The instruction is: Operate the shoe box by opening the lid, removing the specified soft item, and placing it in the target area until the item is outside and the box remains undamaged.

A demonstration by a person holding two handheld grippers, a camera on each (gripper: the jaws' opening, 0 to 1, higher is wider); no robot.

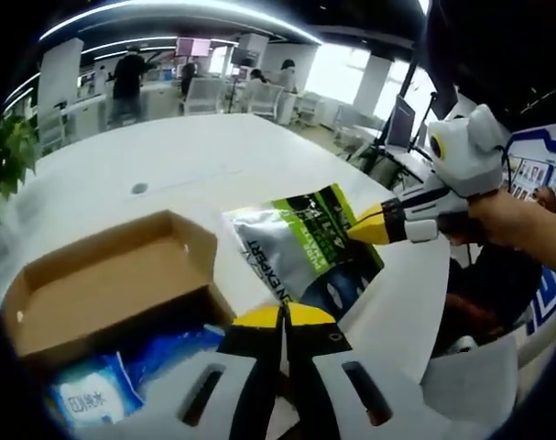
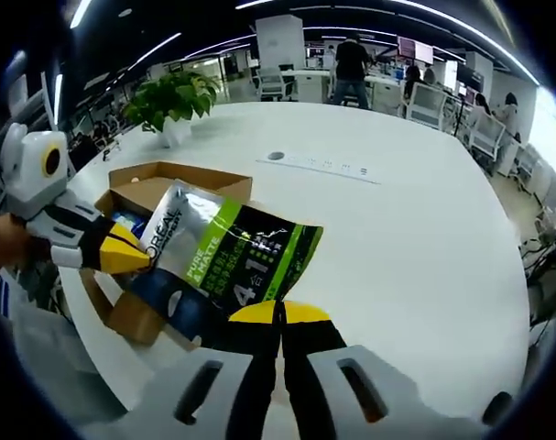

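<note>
Potted plant (image 2: 172,99) upper left of right gripper view; people and desks along the top of the frame. Open cardboard box (image 1: 103,280) on white table (image 2: 415,229), blue wipes packet (image 1: 90,394) inside at lower left. Silver-green-black pouch (image 2: 227,261) held mid-frame over the box edge: left gripper (image 1: 282,316) and right gripper (image 2: 279,314) each clamped on it, jaws together.

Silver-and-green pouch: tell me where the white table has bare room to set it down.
Bare table runs from the pouch out to the far edge, broken only by a small round port. It is crowded by the open shoe box, where both grippers, left and right, grip the pouch. The potted plant borders the far corner.
</note>
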